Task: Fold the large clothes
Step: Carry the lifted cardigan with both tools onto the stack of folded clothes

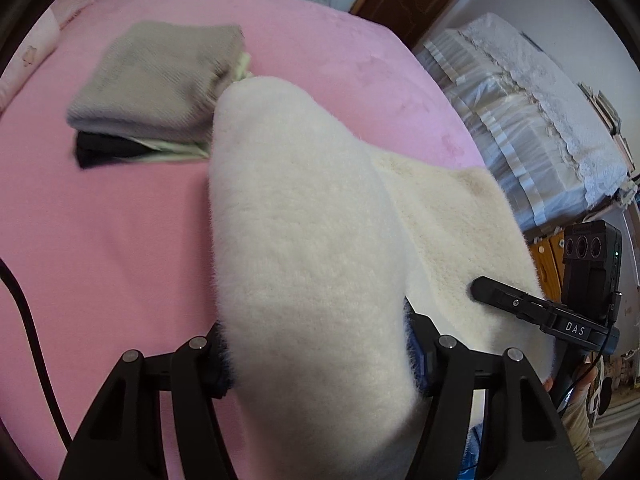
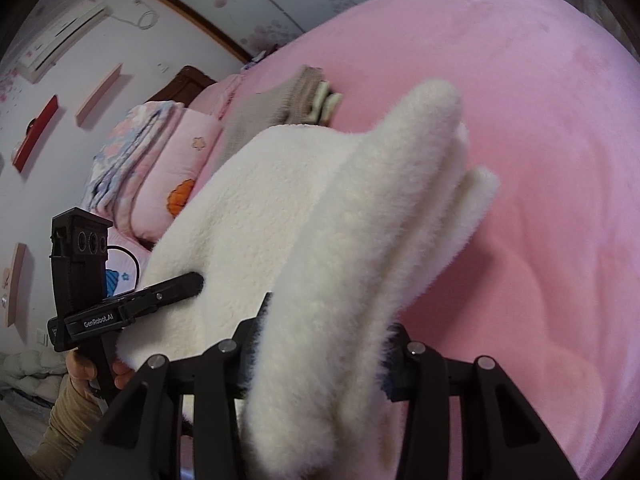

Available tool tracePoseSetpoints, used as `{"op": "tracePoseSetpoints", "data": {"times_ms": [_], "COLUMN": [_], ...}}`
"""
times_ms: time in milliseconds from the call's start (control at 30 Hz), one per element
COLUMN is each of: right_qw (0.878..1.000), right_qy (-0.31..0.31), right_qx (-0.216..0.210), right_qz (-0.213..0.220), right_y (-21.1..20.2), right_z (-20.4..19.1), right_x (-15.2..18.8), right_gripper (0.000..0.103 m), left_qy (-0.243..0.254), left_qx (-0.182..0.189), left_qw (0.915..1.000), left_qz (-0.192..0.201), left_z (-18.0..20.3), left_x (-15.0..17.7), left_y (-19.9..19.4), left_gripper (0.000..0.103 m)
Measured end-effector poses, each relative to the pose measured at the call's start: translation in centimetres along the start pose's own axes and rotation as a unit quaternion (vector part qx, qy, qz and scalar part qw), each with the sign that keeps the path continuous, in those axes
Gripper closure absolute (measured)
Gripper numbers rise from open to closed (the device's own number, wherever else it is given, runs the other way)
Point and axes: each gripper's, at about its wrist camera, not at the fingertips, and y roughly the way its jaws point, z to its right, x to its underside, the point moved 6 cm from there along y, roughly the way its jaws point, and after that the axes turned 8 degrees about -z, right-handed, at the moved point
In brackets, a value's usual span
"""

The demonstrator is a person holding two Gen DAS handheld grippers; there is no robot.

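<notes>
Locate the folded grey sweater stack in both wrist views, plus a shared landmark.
Left wrist: grey sweater stack upper left, on the pink bed.
Right wrist: grey sweater stack upper centre, partly hidden behind the white fleece garment.
Shared landmark: the fleece garment, gripped in both views.

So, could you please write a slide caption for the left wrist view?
Left gripper clamps a cream fleece garment above the pink bed, folded clothes stack behind.

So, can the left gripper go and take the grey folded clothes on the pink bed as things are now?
Probably not. The left gripper is shut on the white fleece garment, whose thick fold fills its fingers and lies between it and the grey folded clothes.
</notes>
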Motion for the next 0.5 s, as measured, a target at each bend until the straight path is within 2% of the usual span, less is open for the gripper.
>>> {"op": "tracePoseSetpoints", "data": {"times_ms": [100,267,367,500], "right_qw": [1.000,0.997,0.994,0.990], "right_qy": [-0.025,-0.059,-0.070,-0.075], "right_qx": [-0.008,-0.019,-0.028,-0.041], "right_qz": [0.012,0.046,0.076,0.109], "right_y": [0.7,2.5,4.2,7.6], "right_z": [-3.7,-9.2,-11.5,-12.9], "right_x": [-3.3,-10.7,-16.2,-23.0], "right_gripper": [0.061,0.061,0.061,0.061], "left_qy": [0.004,0.022,0.032,0.031], "left_qx": [-0.013,-0.027,-0.037,-0.043], "left_qw": [0.9996,0.9973,0.9940,0.9907], "left_qz": [0.025,0.065,0.098,0.125], "left_z": [-2.4,-7.3,-10.7,-15.5], "left_x": [-2.7,-10.0,-15.2,-22.5], "left_y": [-4.1,-9.7,-11.9,-12.5], "left_gripper": [0.040,0.040,0.040,0.040]}}
